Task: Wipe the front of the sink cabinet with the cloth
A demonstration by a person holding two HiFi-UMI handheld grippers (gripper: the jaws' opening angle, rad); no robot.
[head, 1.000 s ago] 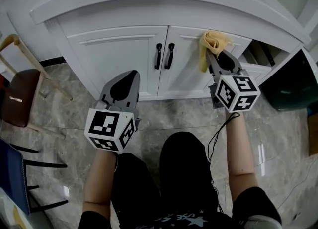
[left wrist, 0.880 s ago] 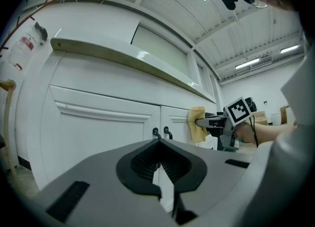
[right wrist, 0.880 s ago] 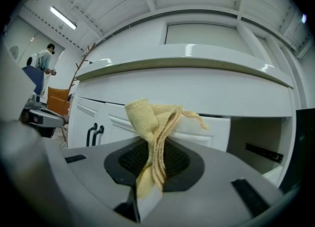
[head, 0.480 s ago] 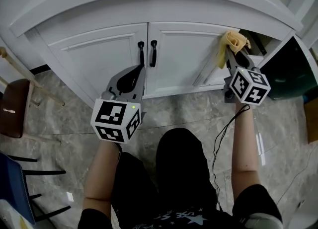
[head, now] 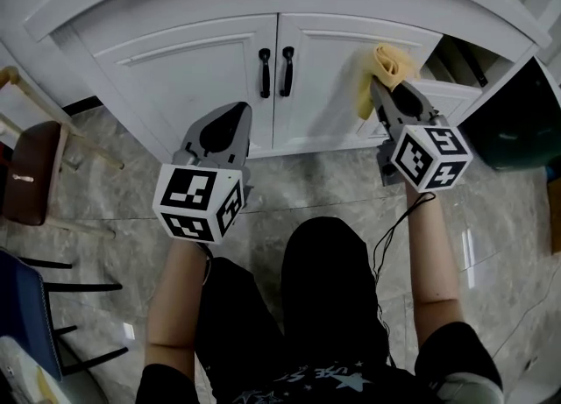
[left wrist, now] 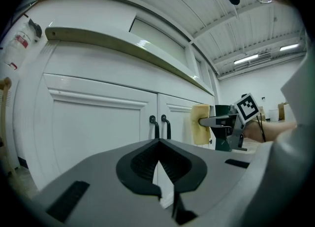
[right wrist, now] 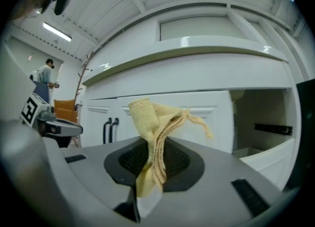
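Floor (head: 298, 183) was glossy grey marble tile, with a brown chair (head: 26, 174) off to the left. Left claw (head: 231, 117) hung low in front of the white cabinet (head: 175, 69), clenched on nothing. Right claw (head: 379, 88) was clamped on the yellow cloth (head: 382, 65), which sat bunched against the top of the right door (head: 324, 87), just right of the two black handles (head: 275, 71). A dark green bin (head: 517, 126) stood further right. Overhead was a white ribbed ceiling (left wrist: 236, 29) with strip lights.
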